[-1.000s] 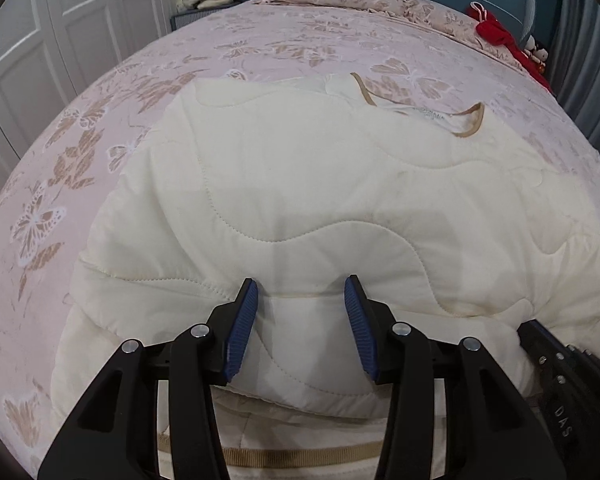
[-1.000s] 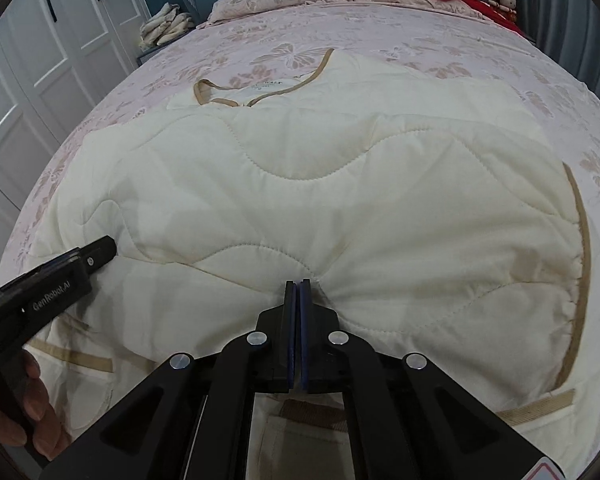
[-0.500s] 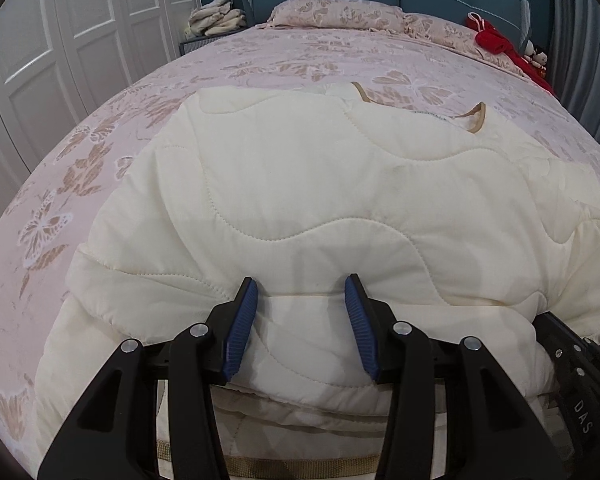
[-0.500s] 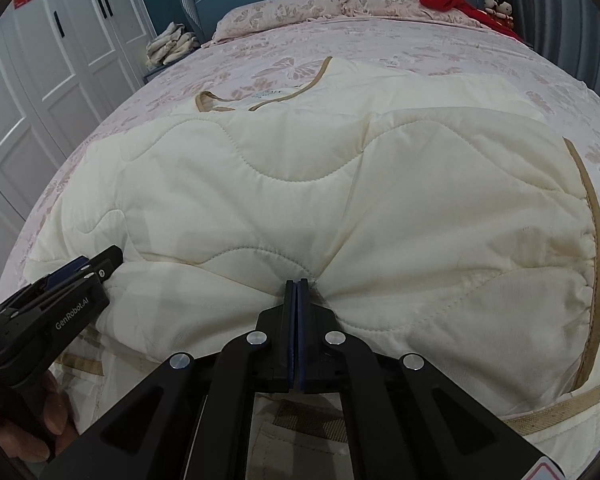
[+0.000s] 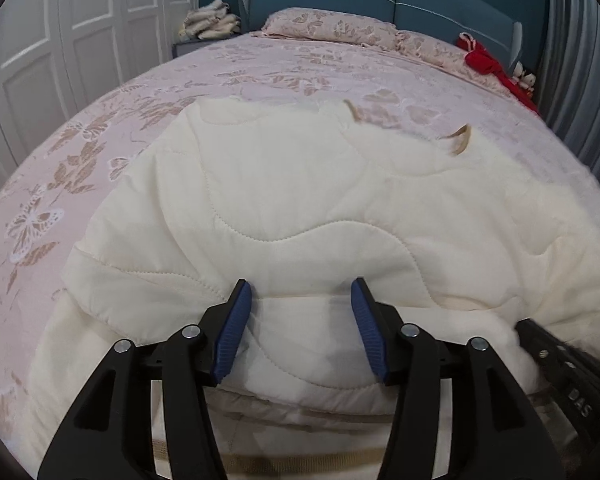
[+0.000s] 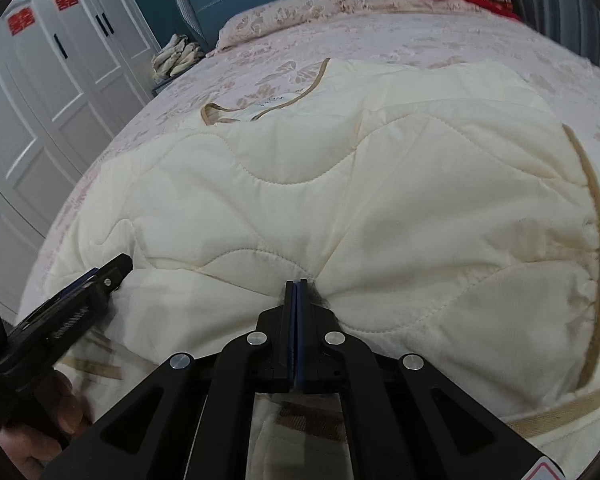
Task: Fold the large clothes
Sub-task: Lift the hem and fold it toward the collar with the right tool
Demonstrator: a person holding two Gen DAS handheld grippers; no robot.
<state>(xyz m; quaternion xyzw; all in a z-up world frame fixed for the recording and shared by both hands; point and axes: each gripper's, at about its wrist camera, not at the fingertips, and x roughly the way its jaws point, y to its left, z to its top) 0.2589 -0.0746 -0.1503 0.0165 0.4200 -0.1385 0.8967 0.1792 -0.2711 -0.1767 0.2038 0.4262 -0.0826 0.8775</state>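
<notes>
The cream quilted garment (image 5: 300, 208) lies across the bed's (image 5: 100, 128) near edge. The right gripper (image 6: 298, 292) pinches its fold; the left gripper's (image 5: 300, 300) fingers have just been opening (pads apart, fabric between).

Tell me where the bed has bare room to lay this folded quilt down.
Bare bedspread runs between the quilt and the pillows, and along the wardrobe side. Crowded: the near edge, and the far corner with red cloth.
</notes>
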